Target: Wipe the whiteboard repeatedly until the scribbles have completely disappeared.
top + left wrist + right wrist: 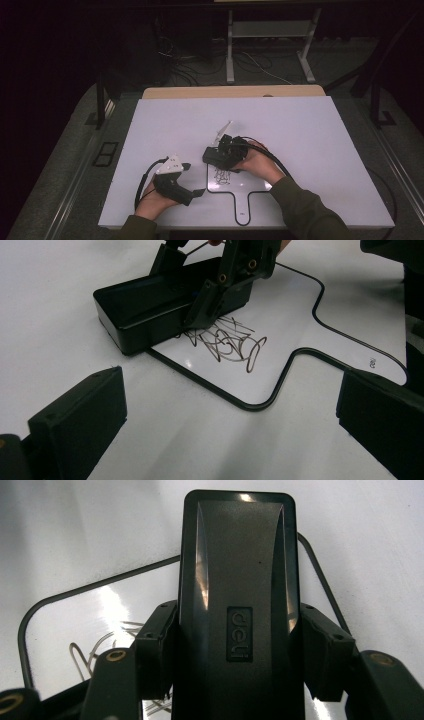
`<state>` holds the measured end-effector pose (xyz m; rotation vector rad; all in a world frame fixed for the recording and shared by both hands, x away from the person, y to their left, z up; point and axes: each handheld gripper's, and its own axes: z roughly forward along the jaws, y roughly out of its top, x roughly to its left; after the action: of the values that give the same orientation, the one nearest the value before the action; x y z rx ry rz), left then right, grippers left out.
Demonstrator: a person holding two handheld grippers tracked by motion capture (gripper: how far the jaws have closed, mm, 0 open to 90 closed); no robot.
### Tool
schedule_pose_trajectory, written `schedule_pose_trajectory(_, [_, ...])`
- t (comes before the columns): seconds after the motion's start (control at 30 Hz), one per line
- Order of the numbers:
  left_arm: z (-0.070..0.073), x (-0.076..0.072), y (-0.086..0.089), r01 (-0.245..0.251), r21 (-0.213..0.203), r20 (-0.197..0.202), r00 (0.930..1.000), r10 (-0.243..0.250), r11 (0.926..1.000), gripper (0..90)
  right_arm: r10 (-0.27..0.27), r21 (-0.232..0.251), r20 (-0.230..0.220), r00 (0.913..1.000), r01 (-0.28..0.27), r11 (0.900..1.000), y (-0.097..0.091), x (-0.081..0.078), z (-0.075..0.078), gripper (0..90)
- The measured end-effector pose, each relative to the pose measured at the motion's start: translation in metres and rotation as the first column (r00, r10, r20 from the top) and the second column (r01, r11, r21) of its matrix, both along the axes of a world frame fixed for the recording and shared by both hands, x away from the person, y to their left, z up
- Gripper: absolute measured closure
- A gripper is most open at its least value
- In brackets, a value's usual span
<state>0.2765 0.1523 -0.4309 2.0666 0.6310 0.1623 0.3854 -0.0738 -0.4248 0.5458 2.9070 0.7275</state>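
A white tabletop (310, 150) covers most of the high view, with a strip of pale wood (235, 92) along its far edge. Beyond it the room is dark: grey floor, tangled cables (210, 65) and the metal legs of another table (230, 50).

On the tabletop lies a small paddle-shaped whiteboard (300, 335) with a thin black border and a handle pointing toward the person. A dark scribble (225, 342) sits on its surface. The right gripper (222, 152) pinches a black whiteboard eraser (239, 595) across its sides, jaws pressed against it, and holds it flat at the board's far left corner, touching the edge of the scribble. The eraser's back carries an embossed "deli" mark.

The left gripper (197, 192) rests near the table's front edge, just left of the board, its jaws spread wide with nothing between them.

The eraser hides part of the scribble beneath it, so how far the marks run under it cannot be told. A small mark near the handle end is too small to read.
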Motion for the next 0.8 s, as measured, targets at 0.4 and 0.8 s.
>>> schedule_pose_trajectory(0.4, [0.0, 0.0, 0.0, 0.003, 0.0, 0.002, 1.0, -0.003, 1.0, 0.0, -0.076, -0.012, 0.005, 0.9971, 0.076, 0.997, -0.009, 0.022, 0.0, 38.6])
schedule_pose_trajectory(0.8, [0.0, 0.0, 0.0, 0.002, -0.001, 0.0, 1.0, -0.002, 1.0, 0.0, -0.032, -0.024, -0.011, 0.9994, 0.032, 0.9992, -0.005, 0.01, 0.002, 37.8])
